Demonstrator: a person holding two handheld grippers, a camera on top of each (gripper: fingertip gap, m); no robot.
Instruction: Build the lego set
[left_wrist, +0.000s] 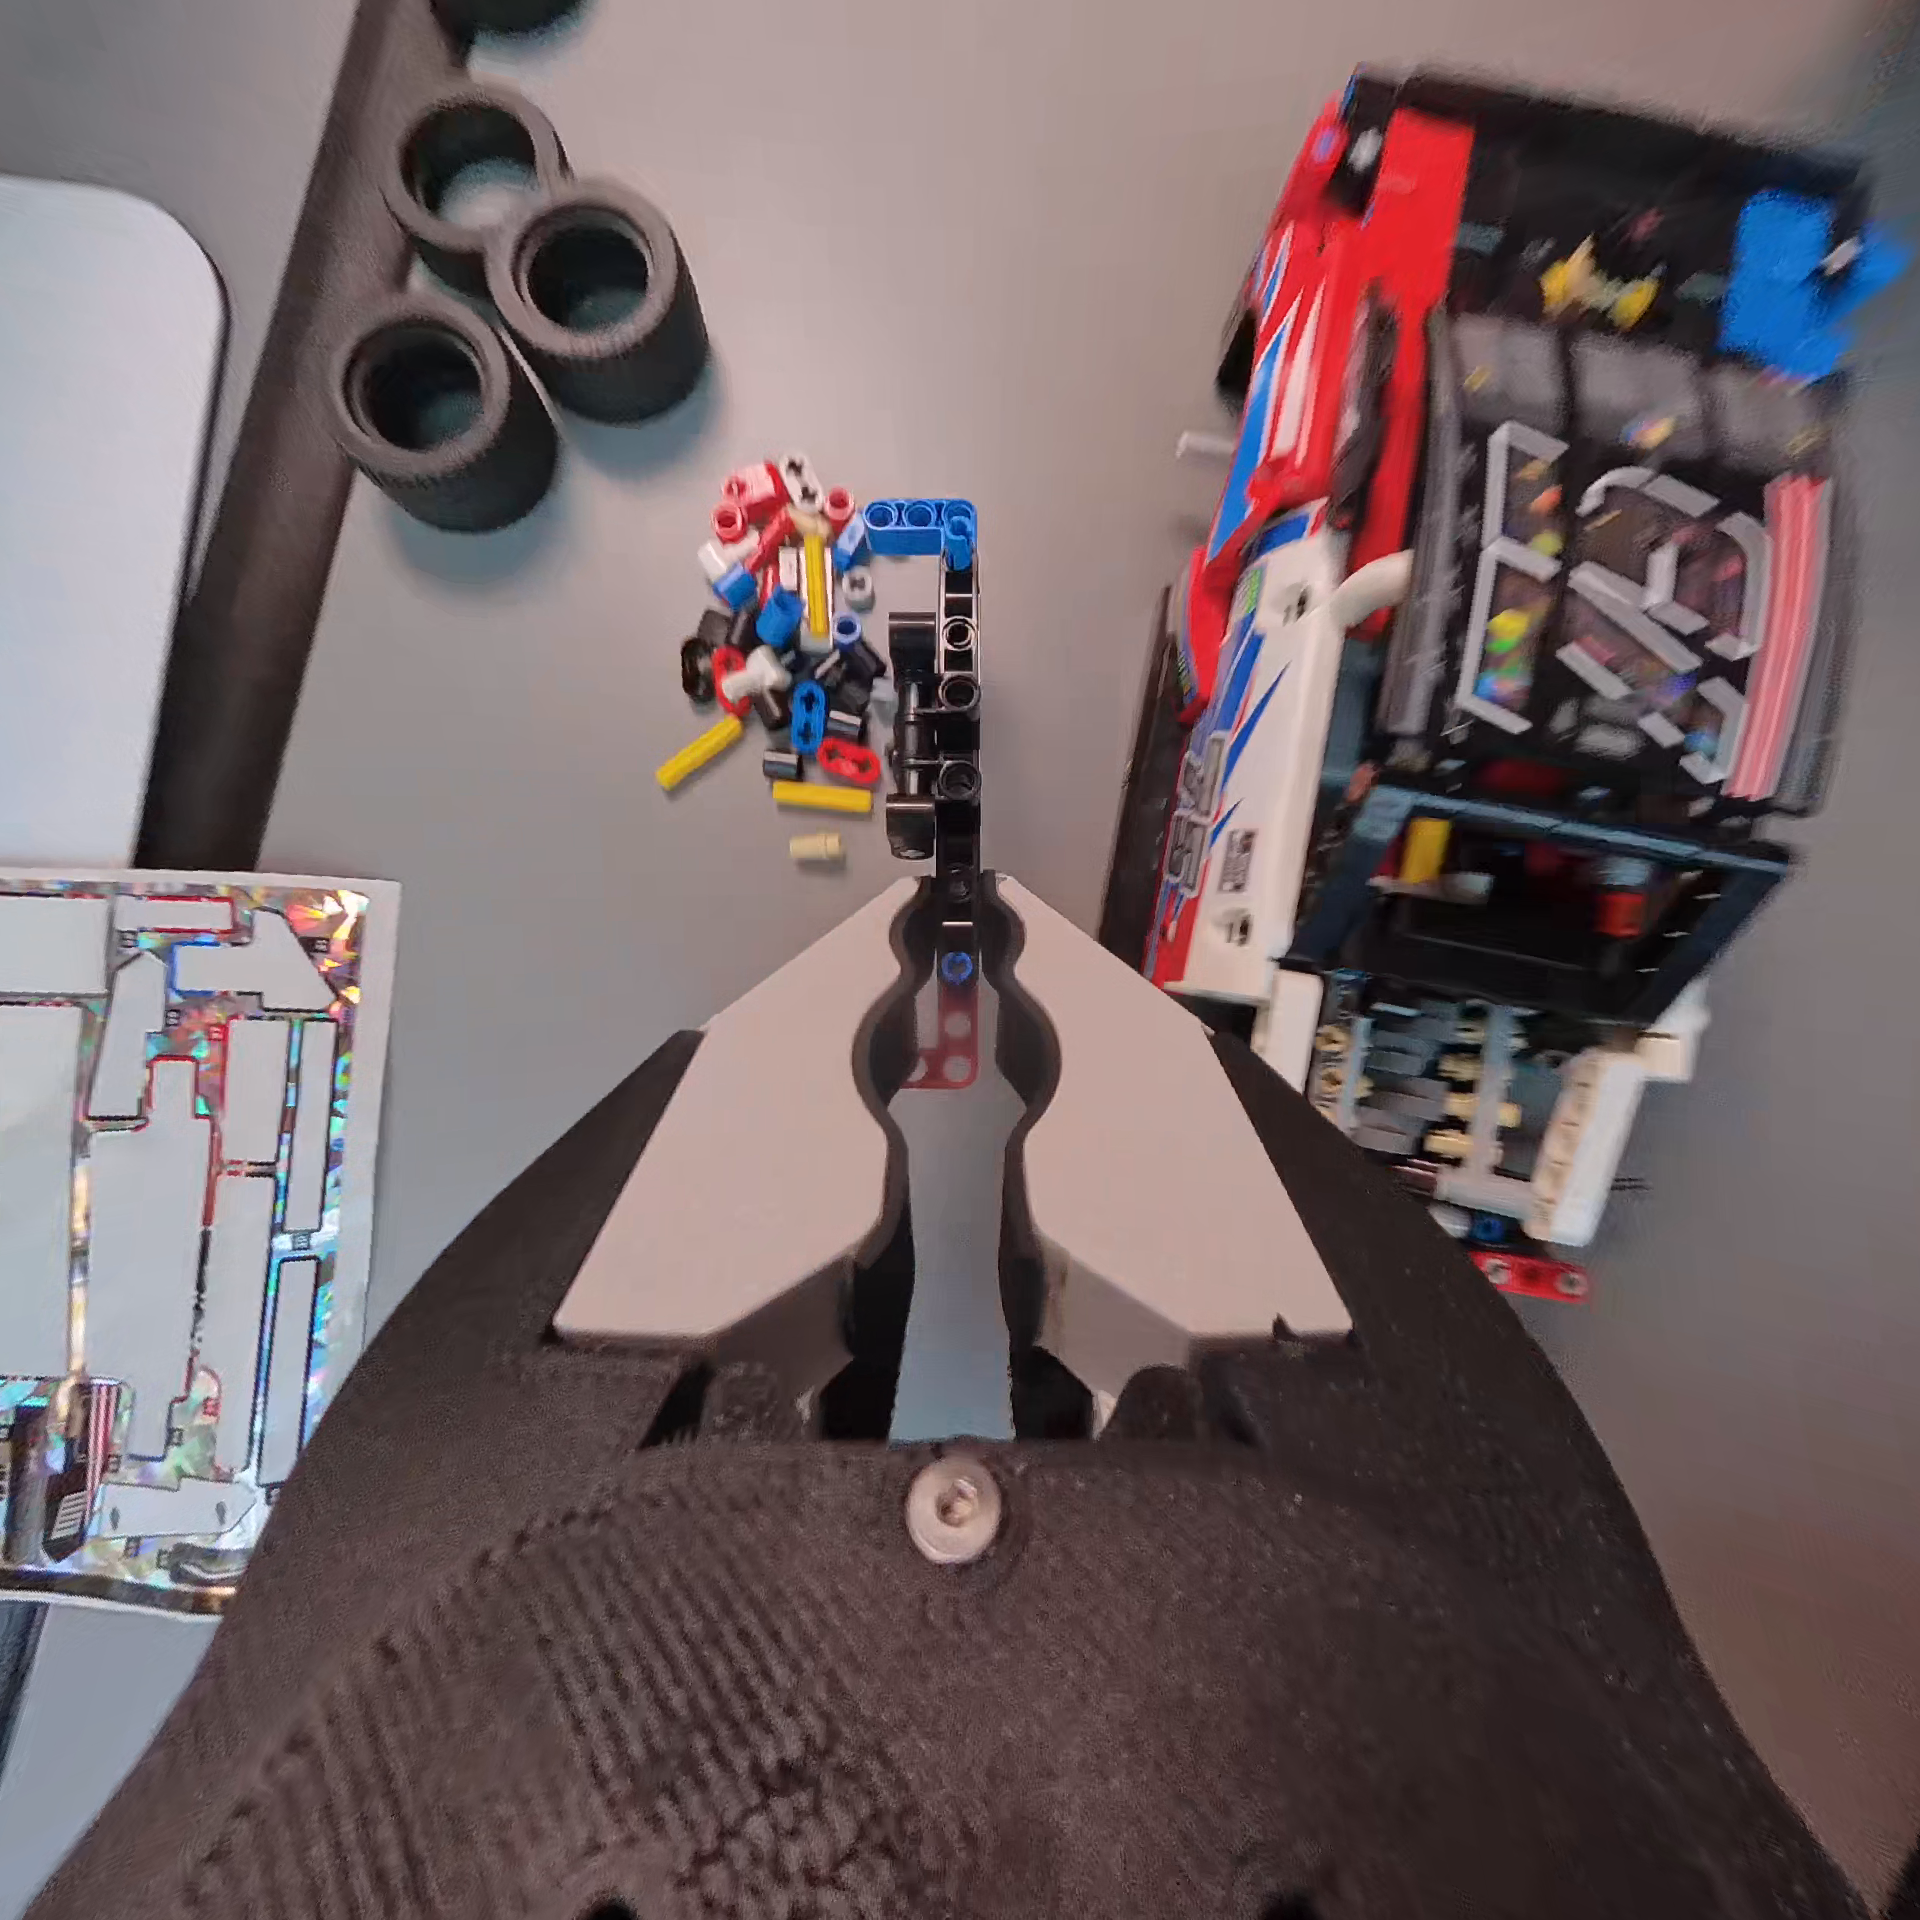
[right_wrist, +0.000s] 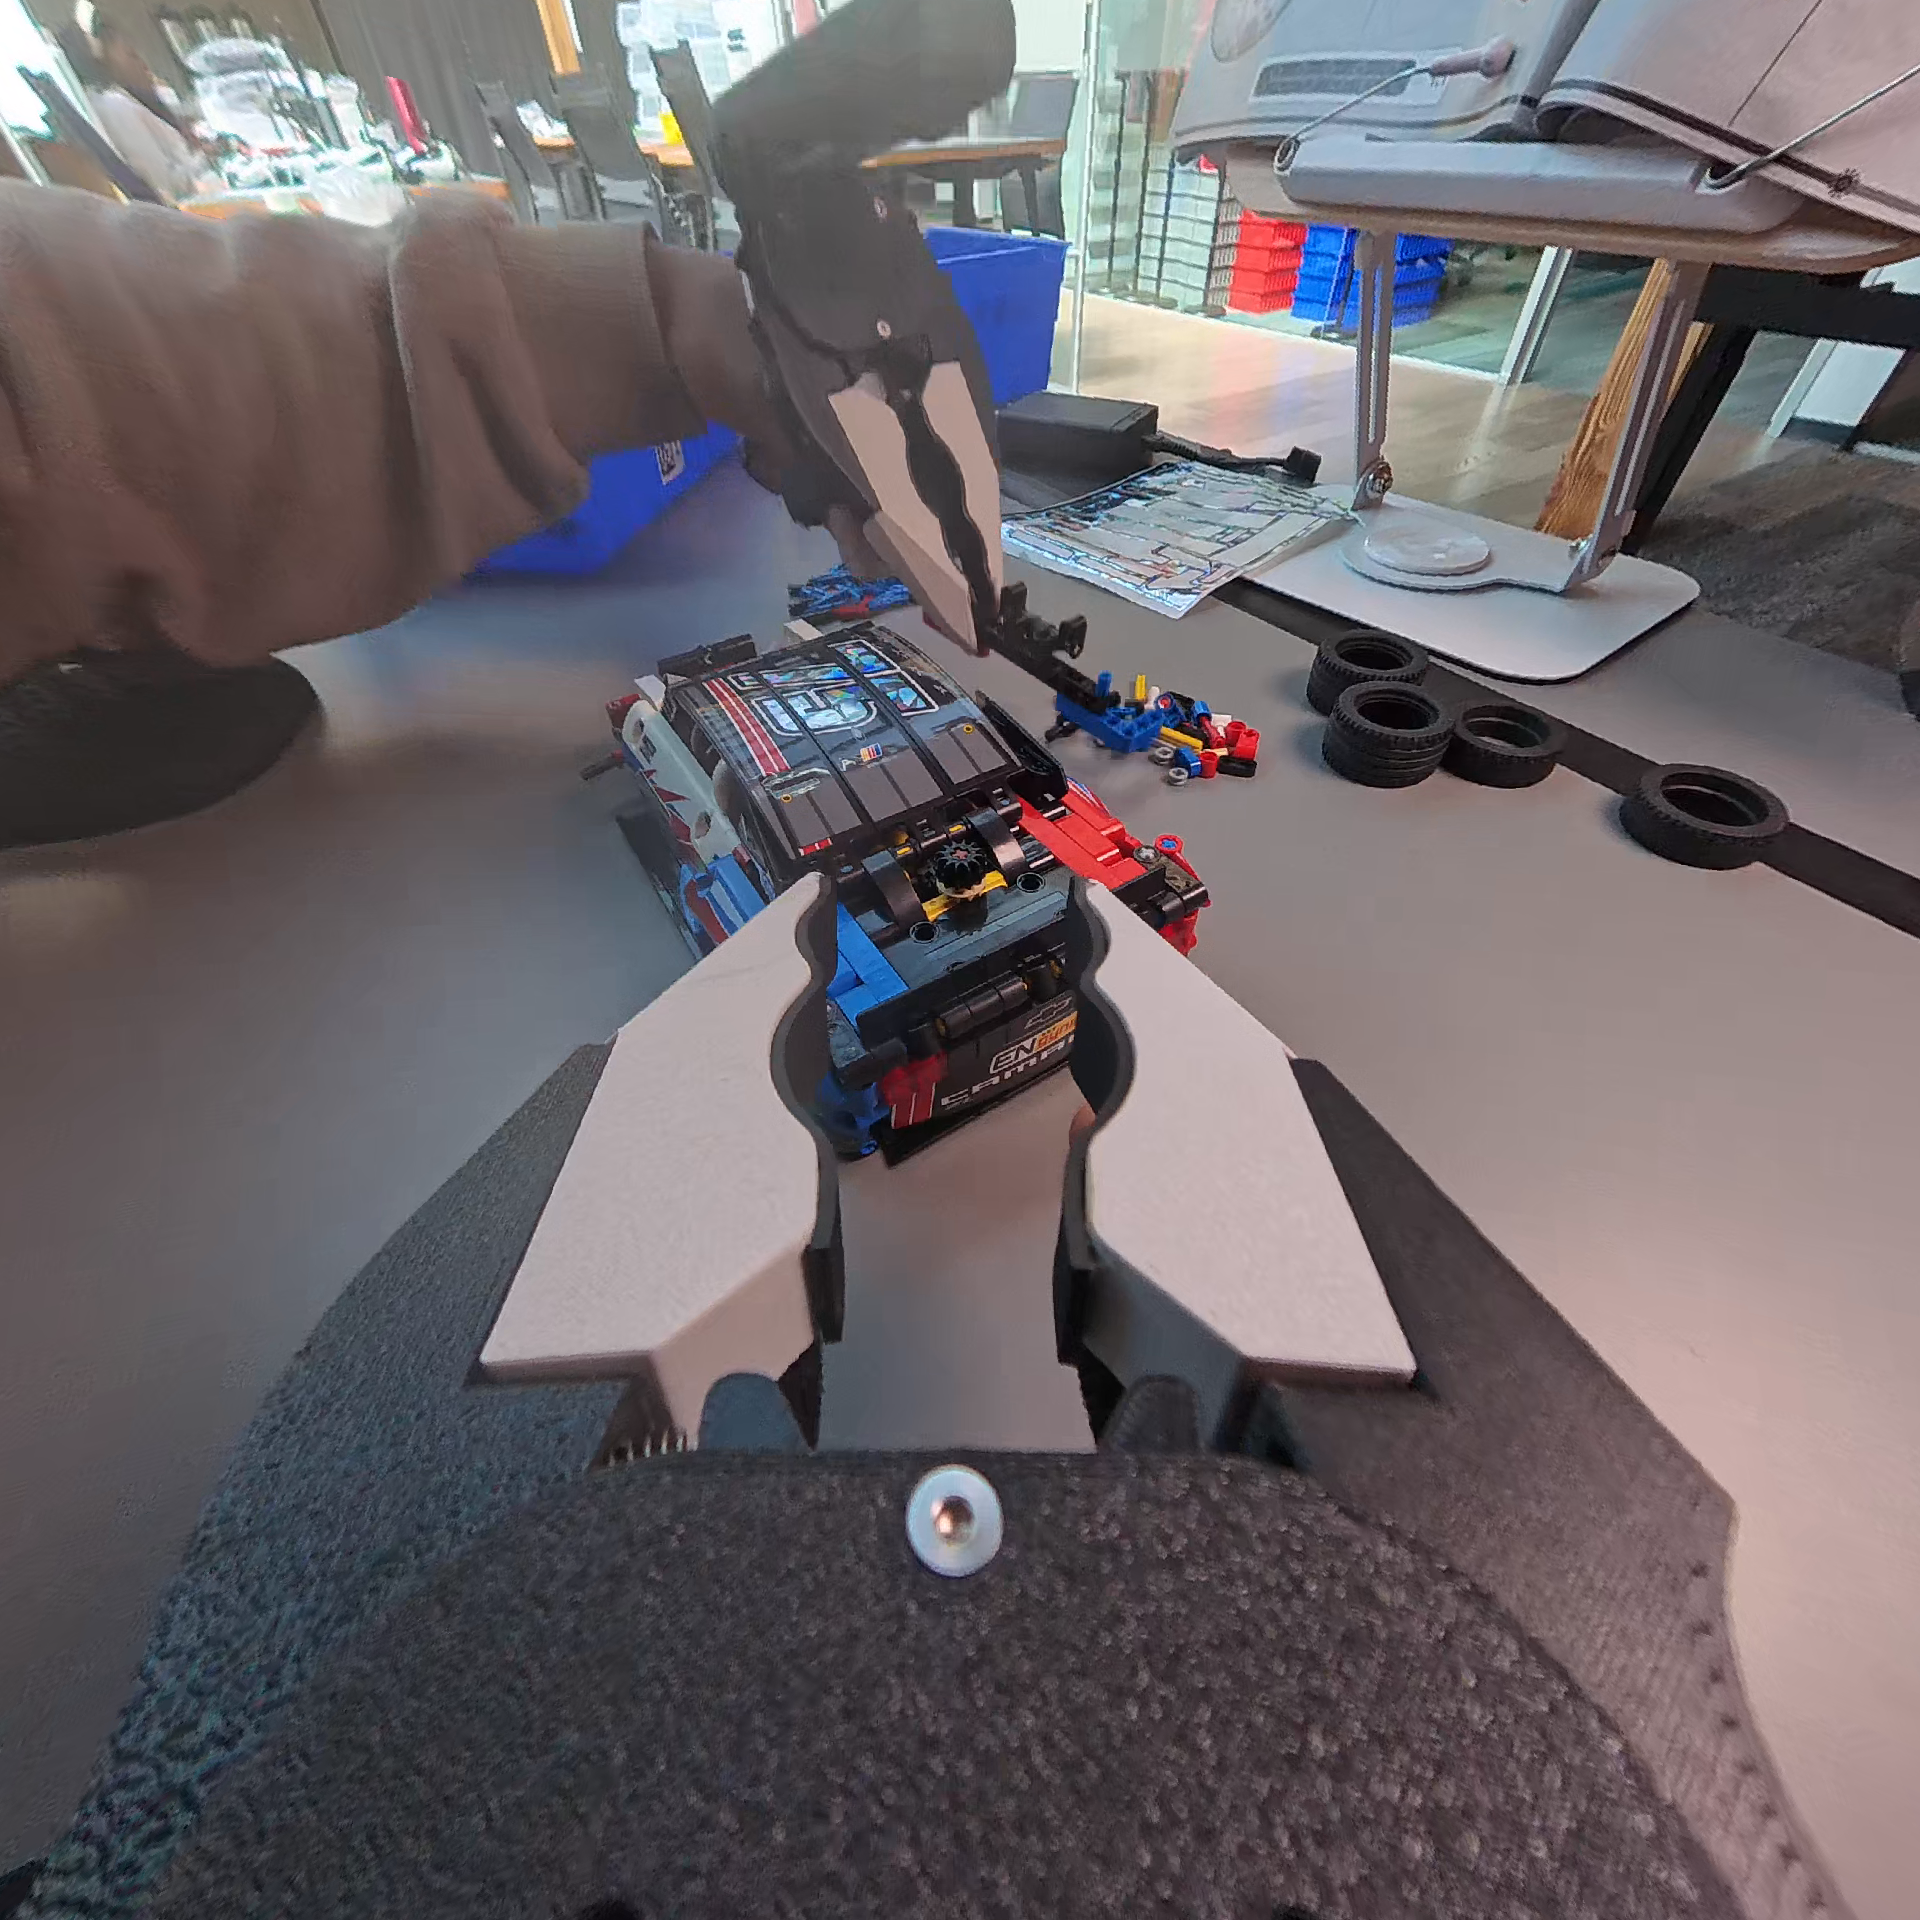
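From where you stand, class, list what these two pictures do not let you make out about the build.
- Left wrist view: the car model is motion-blurred, so its roof details are unreadable.
- Left wrist view: the black beam assembly's lower end is hidden between the left gripper's jaws.
- Right wrist view: the car's front is hidden behind its own roof.
- Right wrist view: the loose parts pile is too small to sort.

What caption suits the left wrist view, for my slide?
Left hand-held gripper shut on black-and-blue beam assembly above loose bricks.
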